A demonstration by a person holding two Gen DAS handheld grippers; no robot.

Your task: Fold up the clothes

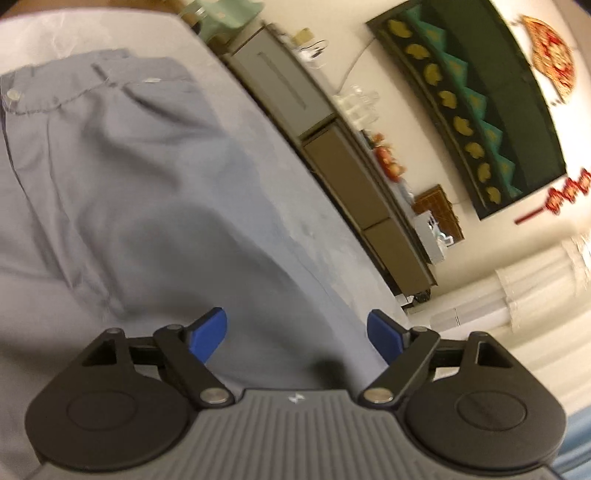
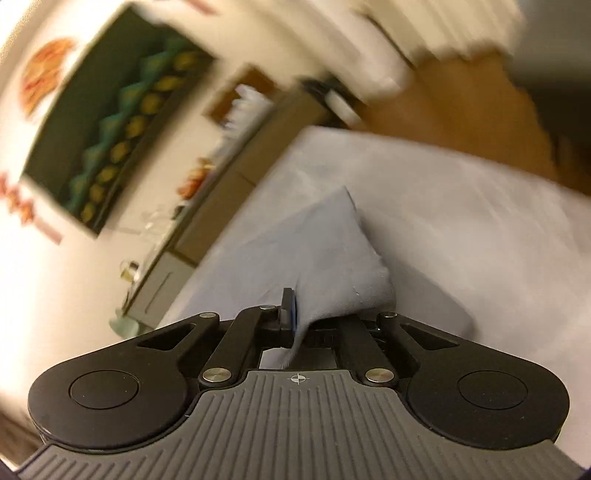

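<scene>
The left gripper (image 1: 297, 334) is holding its 2 blue fingers (image 1: 207, 336) wide apart, with nothing between them. It is tilting to one side and pointing forward and down. The right gripper (image 2: 295, 314) is squeezing its 2 fingers tight together, and a bit of cloth is pinched between them. It is tilting to the other side and pointing forward too.

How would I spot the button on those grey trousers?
Start at the white sheet covering the surface, where the grey trousers lie spread. Follow their stitched waistband to its far-left end: the button sits there, small, round and pale, unlike the darker belt loop further along.
</scene>
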